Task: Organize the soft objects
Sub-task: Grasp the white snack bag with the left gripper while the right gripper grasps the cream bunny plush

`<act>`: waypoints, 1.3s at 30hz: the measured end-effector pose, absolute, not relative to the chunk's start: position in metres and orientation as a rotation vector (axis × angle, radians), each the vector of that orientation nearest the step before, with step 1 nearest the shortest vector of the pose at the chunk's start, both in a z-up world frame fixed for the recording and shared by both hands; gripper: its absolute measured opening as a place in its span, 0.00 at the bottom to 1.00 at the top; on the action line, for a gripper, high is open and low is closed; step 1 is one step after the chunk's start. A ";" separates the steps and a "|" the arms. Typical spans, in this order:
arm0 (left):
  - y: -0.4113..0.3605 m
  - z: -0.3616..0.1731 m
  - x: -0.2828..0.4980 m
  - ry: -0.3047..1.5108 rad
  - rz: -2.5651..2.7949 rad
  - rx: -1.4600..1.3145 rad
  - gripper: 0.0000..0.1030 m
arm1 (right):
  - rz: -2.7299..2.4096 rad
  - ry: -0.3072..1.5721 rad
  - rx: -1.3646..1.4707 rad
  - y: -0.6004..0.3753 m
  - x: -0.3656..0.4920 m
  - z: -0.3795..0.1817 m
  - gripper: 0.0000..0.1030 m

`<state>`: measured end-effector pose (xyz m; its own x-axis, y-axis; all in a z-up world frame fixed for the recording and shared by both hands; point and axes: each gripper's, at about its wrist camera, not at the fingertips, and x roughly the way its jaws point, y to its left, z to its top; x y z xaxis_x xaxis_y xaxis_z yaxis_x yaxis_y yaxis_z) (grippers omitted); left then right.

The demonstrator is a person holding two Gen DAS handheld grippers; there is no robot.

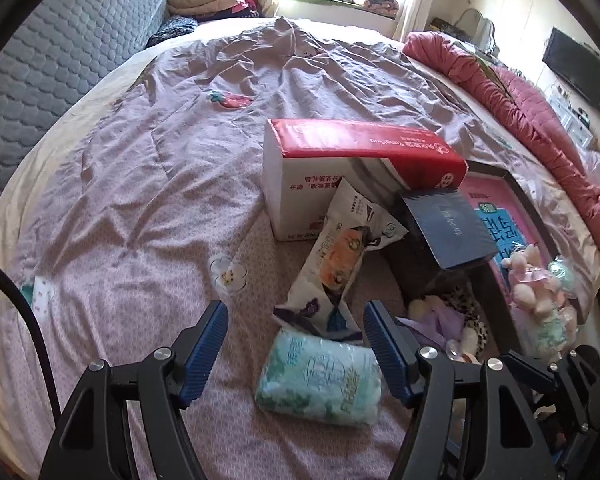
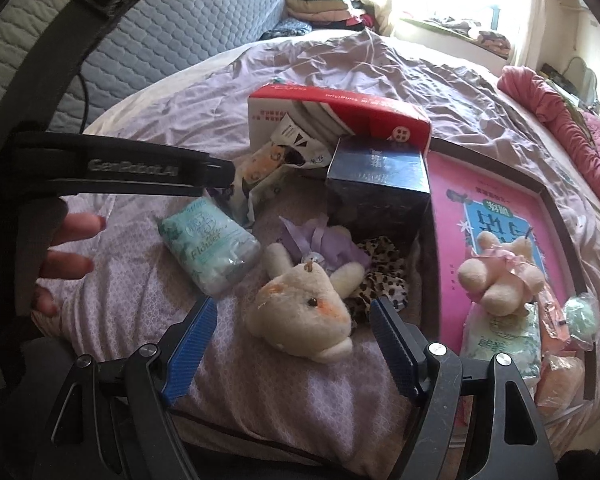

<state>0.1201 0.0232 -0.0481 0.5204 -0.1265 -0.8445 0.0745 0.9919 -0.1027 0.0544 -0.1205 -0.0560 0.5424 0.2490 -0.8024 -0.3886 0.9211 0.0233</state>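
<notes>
Both grippers' ribbed blue fingers (image 1: 204, 356) spread: left over crinkly tissue pack (image 1: 320, 380), right over fuzzy bunny (image 2: 304, 312)

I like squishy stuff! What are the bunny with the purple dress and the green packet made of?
The bunny looks like fuzzy cream plush, its surface matted and soft. The green packet seems to be soft tissues in thin, shiny plastic wrap that crinkles and catches light.
</notes>
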 end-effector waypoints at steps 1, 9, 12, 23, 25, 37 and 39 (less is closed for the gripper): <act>0.021 -0.050 0.123 1.019 -0.121 -0.047 0.68 | 0.380 0.925 -0.164 -0.120 0.055 -0.056 0.77; 0.005 -0.062 0.143 1.033 -0.146 -0.002 0.67 | 0.369 0.946 -0.158 -0.122 0.062 -0.063 0.77; 0.000 -0.066 0.150 1.039 -0.151 0.009 0.67 | 0.369 0.955 -0.159 -0.121 0.065 -0.066 0.77; -0.005 -0.078 0.158 1.056 -0.162 0.023 0.67 | 0.364 0.999 -0.181 -0.117 0.076 -0.077 0.71; -0.004 -0.078 0.157 1.053 -0.159 0.019 0.67 | 0.361 1.007 -0.170 -0.119 0.078 -0.078 0.65; 0.005 -0.087 0.164 1.066 -0.164 -0.020 0.67 | 0.374 0.955 -0.096 -0.134 0.075 -0.067 0.53; 0.006 -0.089 0.166 1.069 -0.174 -0.037 0.67 | 0.372 0.941 -0.078 -0.137 0.074 -0.064 0.53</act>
